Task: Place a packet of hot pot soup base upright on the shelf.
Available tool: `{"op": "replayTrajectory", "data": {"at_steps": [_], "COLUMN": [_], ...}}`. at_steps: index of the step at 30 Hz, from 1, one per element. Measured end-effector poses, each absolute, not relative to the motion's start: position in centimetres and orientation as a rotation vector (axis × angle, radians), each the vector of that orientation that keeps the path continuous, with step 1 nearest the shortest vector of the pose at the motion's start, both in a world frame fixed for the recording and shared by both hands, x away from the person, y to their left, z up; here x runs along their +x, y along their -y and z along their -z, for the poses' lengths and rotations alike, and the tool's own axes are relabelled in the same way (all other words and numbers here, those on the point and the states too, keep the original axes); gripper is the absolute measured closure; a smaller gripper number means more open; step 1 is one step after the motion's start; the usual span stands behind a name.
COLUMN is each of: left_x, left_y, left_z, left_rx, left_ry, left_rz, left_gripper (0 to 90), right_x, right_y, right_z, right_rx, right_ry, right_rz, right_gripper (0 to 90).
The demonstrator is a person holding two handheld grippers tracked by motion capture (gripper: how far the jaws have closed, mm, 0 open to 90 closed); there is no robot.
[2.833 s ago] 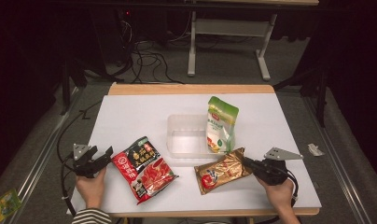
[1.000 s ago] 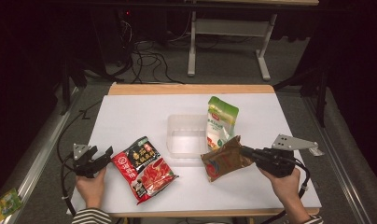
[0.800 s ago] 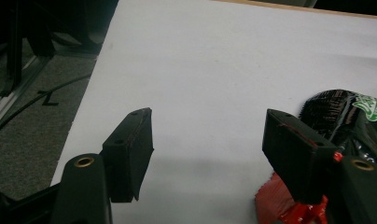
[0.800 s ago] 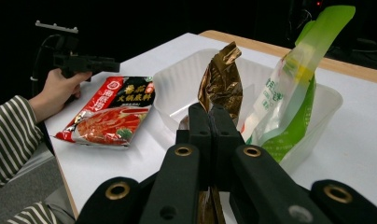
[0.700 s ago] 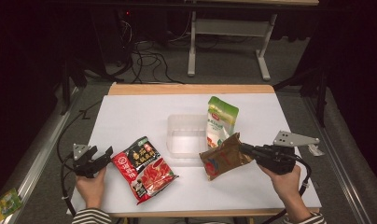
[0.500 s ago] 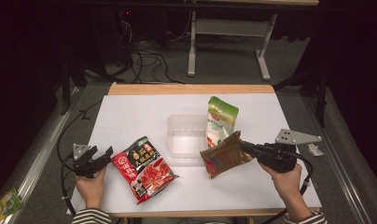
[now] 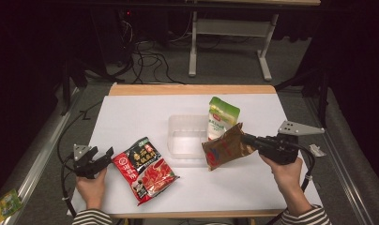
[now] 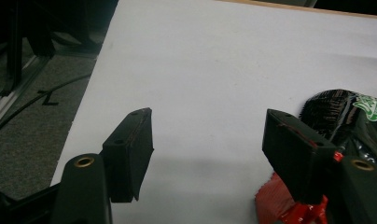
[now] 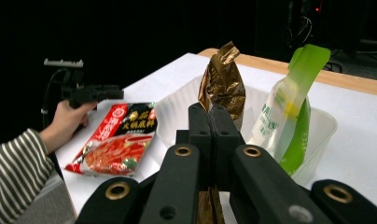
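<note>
Currently the right gripper (image 7: 247, 139) has its jaws clamped on one edge of the brown snack packet (image 7: 224, 149), holding it lifted and tilted above the white table (image 7: 253, 187) — just in front of the clear plastic tray (image 7: 186, 137). From the right gripper view, the packet (image 9: 222, 84) stands upright between the closed jaws. A green-and-white pouch (image 7: 221, 118) leans at the tray's right side. The left gripper (image 7: 103, 157) rests near the table's left front corner, jaws spread wide with nothing between them — a red-and-black soup base packet (image 7: 144, 168) lies flat just beside it.
</note>
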State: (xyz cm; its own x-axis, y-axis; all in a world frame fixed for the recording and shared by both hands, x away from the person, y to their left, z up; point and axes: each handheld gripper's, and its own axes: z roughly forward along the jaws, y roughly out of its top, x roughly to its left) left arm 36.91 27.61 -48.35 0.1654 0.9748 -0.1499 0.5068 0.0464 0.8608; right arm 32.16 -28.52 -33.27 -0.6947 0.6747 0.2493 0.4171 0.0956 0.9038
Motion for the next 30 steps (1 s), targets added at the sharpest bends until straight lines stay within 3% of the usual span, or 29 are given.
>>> {"op": "replayTrajectory", "data": {"at_steps": [30], "left_x": [36.9], "left_y": [-27.6], "left_z": [48.4], "left_rx": [1.580], "left_ry": [-1.461], "left_rz": [-0.684], "left_gripper": [34.0], "right_x": [36.0], "right_y": [26.4], "right_z": [33.3], "right_rx": [1.237], "right_ry": [-2.047], "right_rz": [-1.582], "right_gripper": [89.9]}}
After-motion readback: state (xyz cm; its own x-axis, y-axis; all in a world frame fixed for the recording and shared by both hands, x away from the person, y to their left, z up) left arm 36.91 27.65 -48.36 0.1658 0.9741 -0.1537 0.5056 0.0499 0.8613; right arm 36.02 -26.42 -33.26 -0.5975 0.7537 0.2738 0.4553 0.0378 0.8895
